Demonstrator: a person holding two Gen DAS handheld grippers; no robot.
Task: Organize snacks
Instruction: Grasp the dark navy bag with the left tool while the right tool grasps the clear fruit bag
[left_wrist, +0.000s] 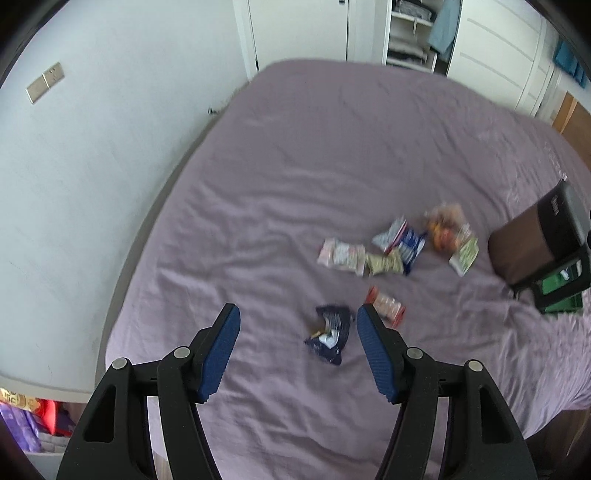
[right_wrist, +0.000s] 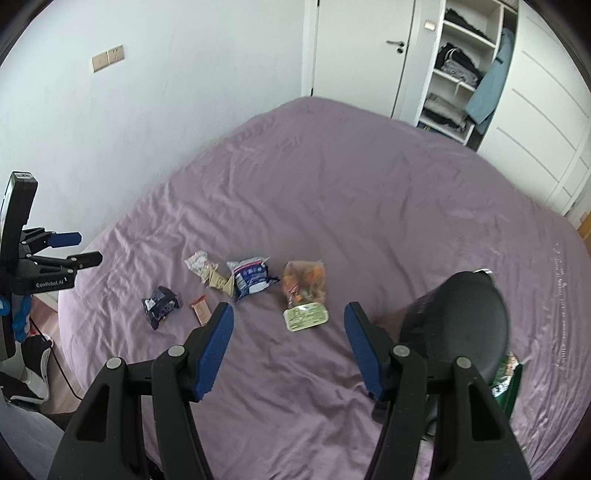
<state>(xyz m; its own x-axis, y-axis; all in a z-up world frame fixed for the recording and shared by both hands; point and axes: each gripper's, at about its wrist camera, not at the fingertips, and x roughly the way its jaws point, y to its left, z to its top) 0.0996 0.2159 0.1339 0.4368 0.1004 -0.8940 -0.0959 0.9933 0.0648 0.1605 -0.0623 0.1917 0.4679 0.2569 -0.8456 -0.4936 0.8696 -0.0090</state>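
Several snack packets lie on a purple bed sheet (left_wrist: 314, 166). In the left wrist view a dark blue packet (left_wrist: 328, 338) lies just beyond my left gripper (left_wrist: 297, 310), which hovers open and empty over the sheet. An orange packet (left_wrist: 386, 310) lies by its right fingertip. Farther off are a pink-white packet (left_wrist: 340, 256), a blue-white packet (left_wrist: 402, 243) and an orange bag (left_wrist: 445, 227). In the right wrist view my right gripper (right_wrist: 288, 308) is open and empty above the sheet, with a green-white packet (right_wrist: 306, 315) just past its tips. The orange bag (right_wrist: 304, 280) and blue-white packet (right_wrist: 253, 278) lie behind it.
A dark mesh container (right_wrist: 454, 325) with a green box (right_wrist: 511, 384) beside it stands on the bed at the right. The left gripper (right_wrist: 88, 247) shows at the bed's left edge. A white wall runs along the left side. An open wardrobe (right_wrist: 458, 74) stands at the back.
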